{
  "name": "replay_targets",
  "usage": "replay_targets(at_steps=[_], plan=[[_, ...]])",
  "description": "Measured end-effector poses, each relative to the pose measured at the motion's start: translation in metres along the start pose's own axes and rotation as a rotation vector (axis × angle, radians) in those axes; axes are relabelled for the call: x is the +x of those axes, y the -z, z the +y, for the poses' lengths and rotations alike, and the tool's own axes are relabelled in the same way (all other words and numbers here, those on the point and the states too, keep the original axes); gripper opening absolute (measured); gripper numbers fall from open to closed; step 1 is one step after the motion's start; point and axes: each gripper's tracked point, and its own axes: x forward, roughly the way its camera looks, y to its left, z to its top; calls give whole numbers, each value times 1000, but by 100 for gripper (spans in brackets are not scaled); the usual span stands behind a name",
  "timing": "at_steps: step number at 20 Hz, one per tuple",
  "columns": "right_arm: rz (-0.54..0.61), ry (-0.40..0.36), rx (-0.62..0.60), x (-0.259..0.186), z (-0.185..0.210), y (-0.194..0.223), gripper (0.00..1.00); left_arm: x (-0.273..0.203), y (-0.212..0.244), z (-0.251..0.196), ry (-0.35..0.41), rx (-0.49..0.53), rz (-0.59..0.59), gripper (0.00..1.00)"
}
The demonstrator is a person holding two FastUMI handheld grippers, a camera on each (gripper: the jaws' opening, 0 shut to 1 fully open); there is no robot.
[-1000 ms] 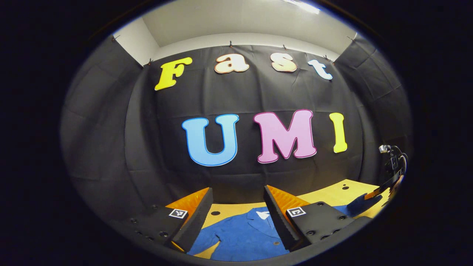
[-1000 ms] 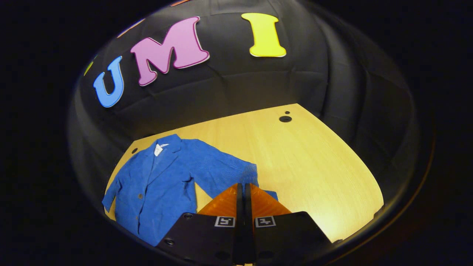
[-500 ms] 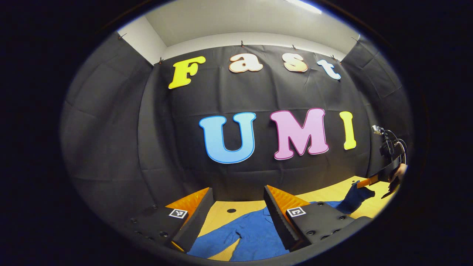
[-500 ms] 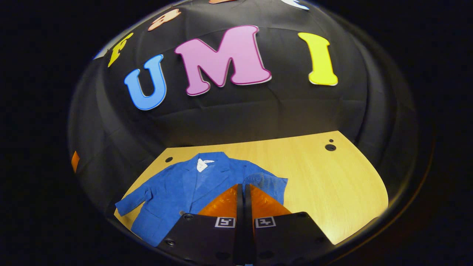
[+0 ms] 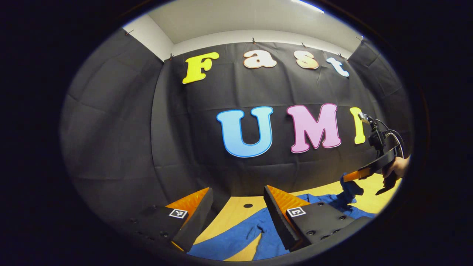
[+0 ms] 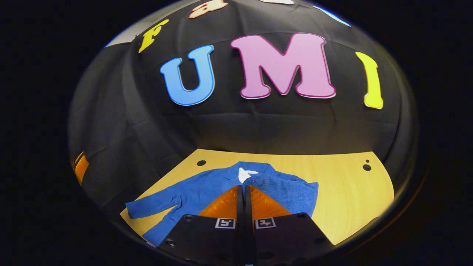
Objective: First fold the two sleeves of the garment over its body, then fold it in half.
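Right gripper view: my right gripper (image 6: 243, 190) is clamped on the blue jacket's (image 6: 192, 192) sleeve (image 6: 284, 188), held over its body; left gripper (image 5: 236, 201) stands apart above the table (image 6: 351, 199).

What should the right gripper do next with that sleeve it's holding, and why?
Probably lower and release. The right gripper looks shut on the lifted sleeve, already over the blue jacket body near the collar. The other sleeve lies spread on the table, with the left gripper open nearby.
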Motion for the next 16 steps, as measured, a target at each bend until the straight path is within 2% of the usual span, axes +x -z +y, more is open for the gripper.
replay_targets(at_steps=[8, 16], plan=[[14, -53, -72, 57, 97, 7, 5, 5, 23, 53, -11, -2, 26, 80], [142, -43, -128, 119, 145, 63, 5, 1, 57, 93, -28, -3, 87, 80]])
